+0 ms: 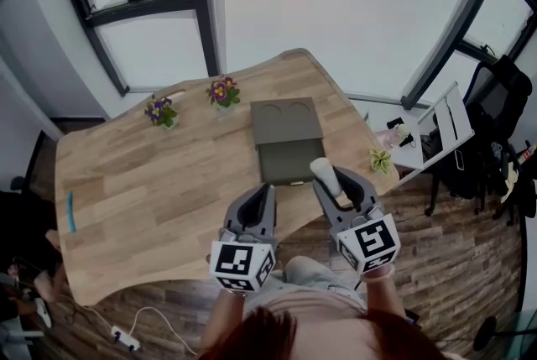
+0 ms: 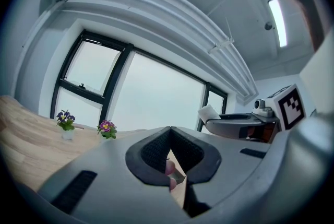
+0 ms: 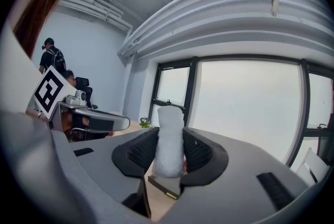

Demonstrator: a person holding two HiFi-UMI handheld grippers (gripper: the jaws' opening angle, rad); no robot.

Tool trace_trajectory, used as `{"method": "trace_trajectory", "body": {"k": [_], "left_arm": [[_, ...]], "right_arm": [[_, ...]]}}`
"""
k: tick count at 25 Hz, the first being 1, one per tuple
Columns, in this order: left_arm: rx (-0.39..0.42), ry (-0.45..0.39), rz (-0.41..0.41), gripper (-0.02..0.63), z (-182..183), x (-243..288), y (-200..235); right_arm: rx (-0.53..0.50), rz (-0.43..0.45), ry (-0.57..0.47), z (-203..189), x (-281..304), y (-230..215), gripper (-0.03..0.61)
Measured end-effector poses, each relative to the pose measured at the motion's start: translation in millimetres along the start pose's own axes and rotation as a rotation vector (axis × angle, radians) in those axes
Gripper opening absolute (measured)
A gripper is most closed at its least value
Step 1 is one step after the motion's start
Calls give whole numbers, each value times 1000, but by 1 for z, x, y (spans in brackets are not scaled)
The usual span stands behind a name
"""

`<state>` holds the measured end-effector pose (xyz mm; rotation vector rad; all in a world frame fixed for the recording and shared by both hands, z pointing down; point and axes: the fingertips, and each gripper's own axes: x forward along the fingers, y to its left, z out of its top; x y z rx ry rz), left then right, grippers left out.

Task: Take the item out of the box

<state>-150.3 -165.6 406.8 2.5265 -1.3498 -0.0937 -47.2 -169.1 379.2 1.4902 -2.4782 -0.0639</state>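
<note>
On my table (image 1: 168, 182) the box (image 1: 289, 161) lies right of centre, its lid (image 1: 285, 122) folded back behind it. Left of the lid stands a flower pot (image 1: 223, 91), and a second pot (image 1: 161, 112) further left. A small plant (image 1: 381, 160) sits at the table's right edge. Before the box, my left gripper (image 1: 262, 197) is beside my right gripper (image 1: 338, 186), which has the roll (image 1: 325, 175) between its jaws.

The left hand-held gripper (image 1: 266, 192) points level with its jaws together and empty, while the right hand-held gripper (image 1: 339, 185) just beside it clamps a white roll (image 3: 170, 137).
</note>
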Motion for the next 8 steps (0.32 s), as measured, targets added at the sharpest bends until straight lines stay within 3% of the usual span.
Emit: {"method": "trace_trajectory", "body": {"k": [8], "left_arm": [[7,-5,8,0,2,-1,8]], "right_arm": [[3,12,8,-4,3,5,130]]}}
